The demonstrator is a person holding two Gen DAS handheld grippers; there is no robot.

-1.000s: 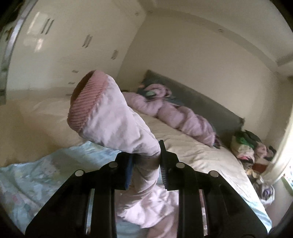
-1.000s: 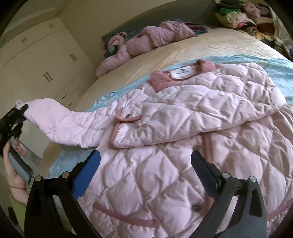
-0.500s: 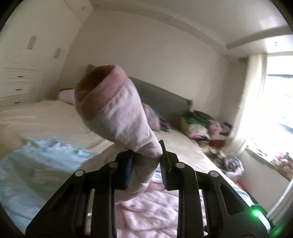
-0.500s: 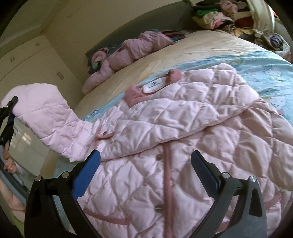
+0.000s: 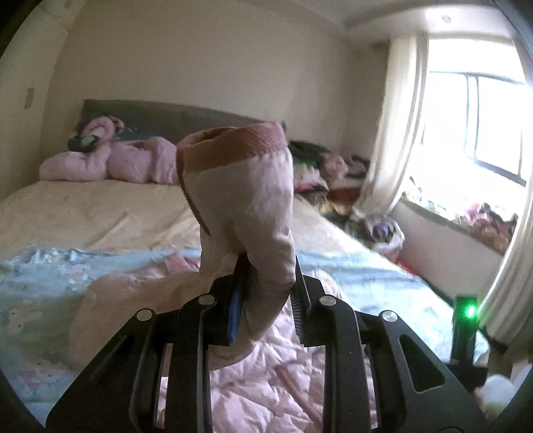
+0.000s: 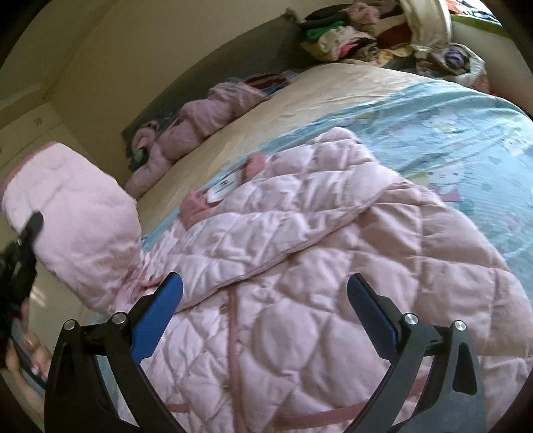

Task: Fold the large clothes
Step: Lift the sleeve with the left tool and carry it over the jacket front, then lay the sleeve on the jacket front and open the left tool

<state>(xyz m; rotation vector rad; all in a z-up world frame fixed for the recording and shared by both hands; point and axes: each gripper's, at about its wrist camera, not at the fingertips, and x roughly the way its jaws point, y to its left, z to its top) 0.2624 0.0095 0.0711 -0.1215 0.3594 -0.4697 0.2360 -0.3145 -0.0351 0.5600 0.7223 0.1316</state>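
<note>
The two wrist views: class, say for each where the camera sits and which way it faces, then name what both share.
Left wrist: rides the left gripper, shut on the sleeve, facing the headboard and window.
Right wrist: rides the open right gripper, looking down over the quilted pink jacket; a hand shows at left.
Shared: the sleeve, jacket, bed, clothes pile.

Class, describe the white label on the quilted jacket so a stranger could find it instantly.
Start at the bed, then the pink quilted jacket spread over its blue sheet. At the jacket's darker pink collar lies the label, the only white patch there.
</note>
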